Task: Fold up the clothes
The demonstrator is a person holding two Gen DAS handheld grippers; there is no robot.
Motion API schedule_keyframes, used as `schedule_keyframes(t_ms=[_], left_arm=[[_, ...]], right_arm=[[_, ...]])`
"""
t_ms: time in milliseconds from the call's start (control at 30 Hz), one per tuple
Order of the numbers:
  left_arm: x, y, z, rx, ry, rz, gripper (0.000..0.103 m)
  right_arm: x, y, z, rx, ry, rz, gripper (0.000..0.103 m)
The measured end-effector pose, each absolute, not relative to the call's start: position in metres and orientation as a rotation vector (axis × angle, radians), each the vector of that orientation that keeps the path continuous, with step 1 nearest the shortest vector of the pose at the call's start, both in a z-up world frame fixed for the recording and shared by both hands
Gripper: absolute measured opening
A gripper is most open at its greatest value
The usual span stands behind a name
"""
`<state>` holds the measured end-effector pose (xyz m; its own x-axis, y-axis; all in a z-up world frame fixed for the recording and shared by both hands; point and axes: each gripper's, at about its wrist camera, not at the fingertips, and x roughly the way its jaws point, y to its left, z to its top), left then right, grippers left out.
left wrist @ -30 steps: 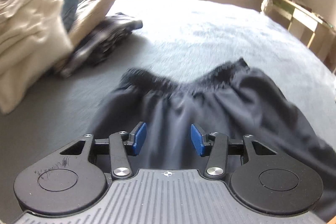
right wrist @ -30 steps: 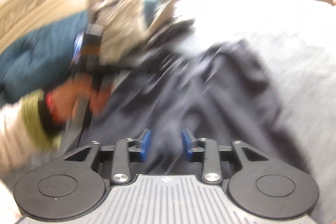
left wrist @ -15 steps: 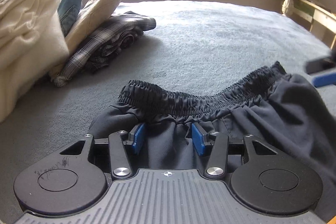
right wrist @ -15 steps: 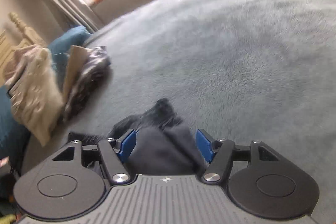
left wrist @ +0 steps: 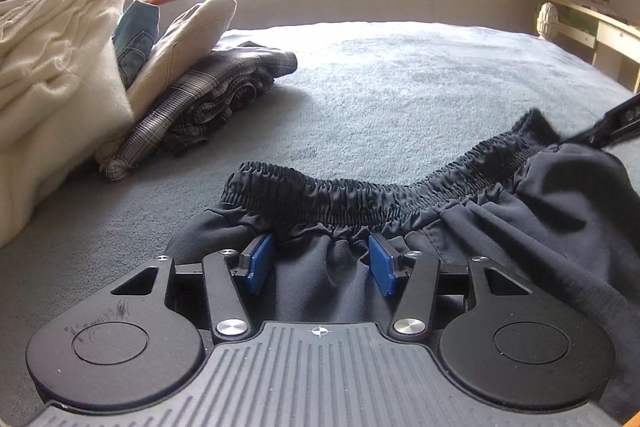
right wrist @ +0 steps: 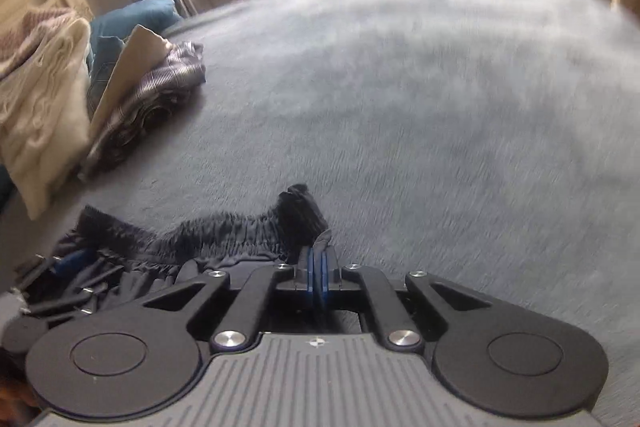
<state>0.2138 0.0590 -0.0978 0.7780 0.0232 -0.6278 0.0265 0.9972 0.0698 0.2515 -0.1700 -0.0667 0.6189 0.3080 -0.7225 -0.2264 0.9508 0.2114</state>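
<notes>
Right gripper [right wrist: 319, 263] now clamped on shorts [left wrist: 500, 227], hem cropped

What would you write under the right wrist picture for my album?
The right tool, shut on the waistband corner of the black shorts, on a grey bed.
</notes>
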Motion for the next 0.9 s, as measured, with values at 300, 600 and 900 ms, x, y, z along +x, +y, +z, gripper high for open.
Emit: schedule_keyframes(t_ms=[300, 600, 900], left_arm=[[0.217, 0.055, -0.098, 0.082, 0.709, 0.006, 0.052], [0.23, 0.054, -0.091, 0.061, 0.797, 0.033, 0.052], [0.231, 0.052, -0.09, 0.084, 0.816, 0.034, 0.053]], right_arm=[[0.257, -0.146, -0.088, -0.111, 0.759, 0.154, 0.003], [0.266, -0.187, -0.079, 0.078, 0.84, 0.094, 0.033], [0.233, -0.186, -0.038, 0.168, 0.855, 0.297, 0.033]])
